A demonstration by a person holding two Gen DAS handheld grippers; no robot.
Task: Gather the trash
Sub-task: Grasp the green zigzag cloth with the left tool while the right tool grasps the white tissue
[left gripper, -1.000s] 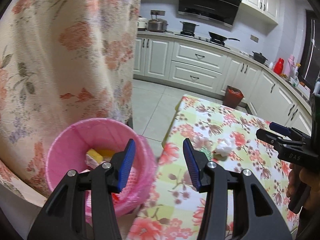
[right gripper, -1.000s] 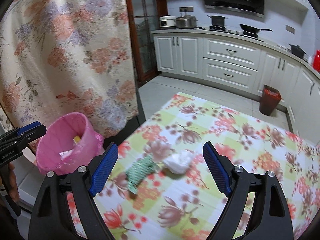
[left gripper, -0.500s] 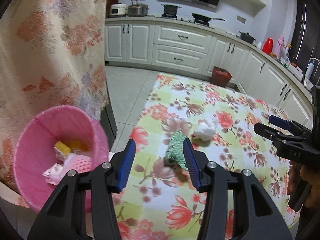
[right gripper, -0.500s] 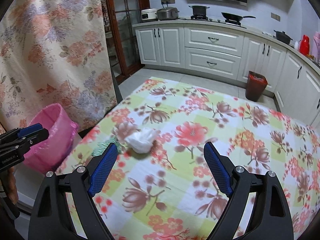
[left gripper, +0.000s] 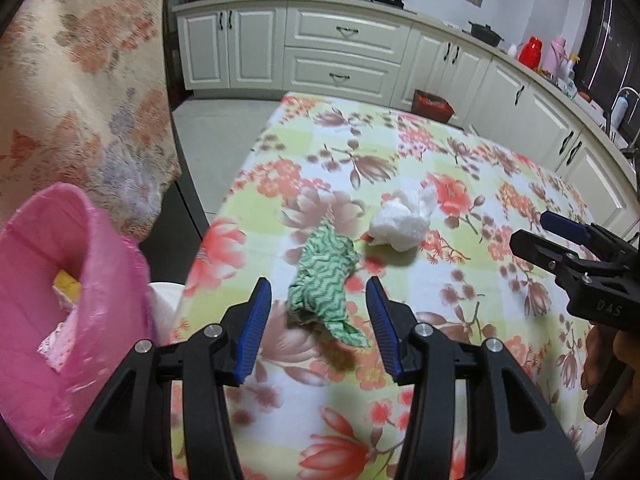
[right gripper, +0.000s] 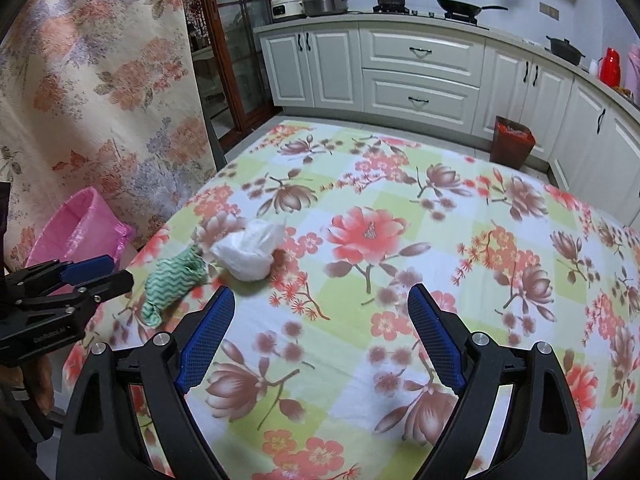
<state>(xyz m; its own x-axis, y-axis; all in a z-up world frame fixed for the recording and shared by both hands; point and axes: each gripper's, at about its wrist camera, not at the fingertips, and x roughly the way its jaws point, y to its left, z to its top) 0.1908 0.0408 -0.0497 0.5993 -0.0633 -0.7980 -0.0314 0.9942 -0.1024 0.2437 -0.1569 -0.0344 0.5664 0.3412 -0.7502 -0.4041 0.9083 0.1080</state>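
Green wavy-patterned rag point(left gripper: 322, 276) — soft, crumpled, elongated; lies near the table's left edge, framed between the fingers of the left gripper point(left gripper: 318, 322), which stand apart and empty, apparently lined up for a pinch; white tissue wad point(left gripper: 402, 220) — puffy, creased; just right of and beyond the rag, touching or nearly so; right gripper point(right gripper: 320, 334) — fingers wide apart, empty, over bare floral tablecloth point(right gripper: 460, 248); pink lined bin point(left gripper: 60, 300) — glossy film, off the table's left, placed within easy reach for drops.

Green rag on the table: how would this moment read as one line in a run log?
green rag: crumpled on table, between open left gripper fingers, ungripped | white tissue: beside rag | right gripper: open, empty | pink bin: left of table
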